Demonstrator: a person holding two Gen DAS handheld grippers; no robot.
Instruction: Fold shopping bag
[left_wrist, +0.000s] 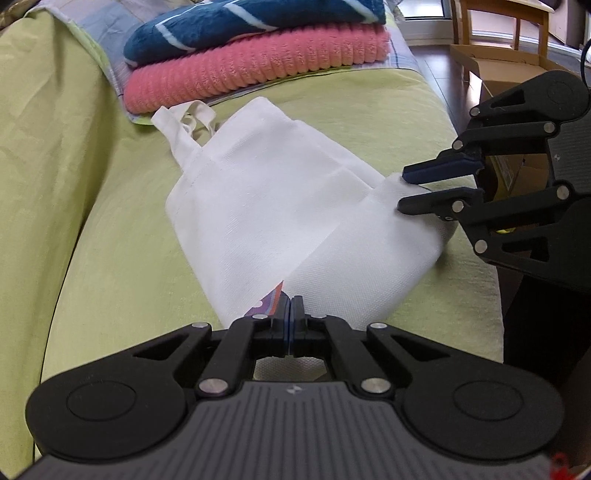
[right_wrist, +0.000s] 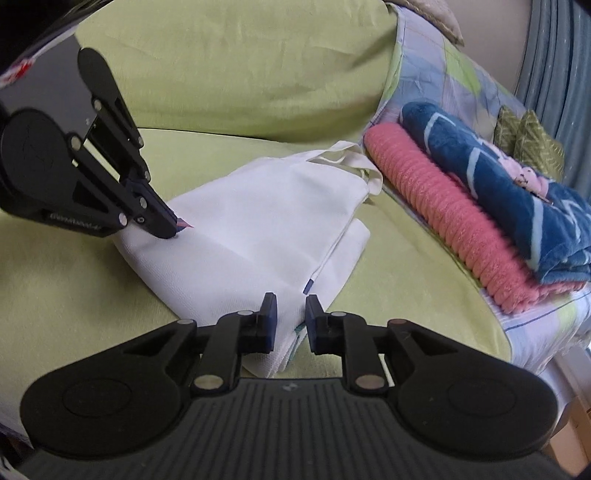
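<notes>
A white shopping bag (left_wrist: 266, 206) lies partly folded on a lime-green cushion, its handles (left_wrist: 184, 118) pointing toward the stacked towels. My left gripper (left_wrist: 291, 306) is shut on the bag's near corner, where a strip of coloured print shows. In the right wrist view the left gripper (right_wrist: 176, 228) pinches that same corner of the bag (right_wrist: 266, 206) at the left. My right gripper (right_wrist: 291, 319) stands a little open, with a folded edge of the bag in the gap; the pads do not press it. From the left wrist the right gripper (left_wrist: 402, 189) is at the bag's right corner.
A pink ribbed towel (left_wrist: 255, 62) with a blue patterned towel (left_wrist: 251, 26) on top lies beyond the handles. The green seat (left_wrist: 110, 221) ends at the right, where dark floor, a cardboard box (left_wrist: 509, 70) and a wooden chair (left_wrist: 502, 22) stand.
</notes>
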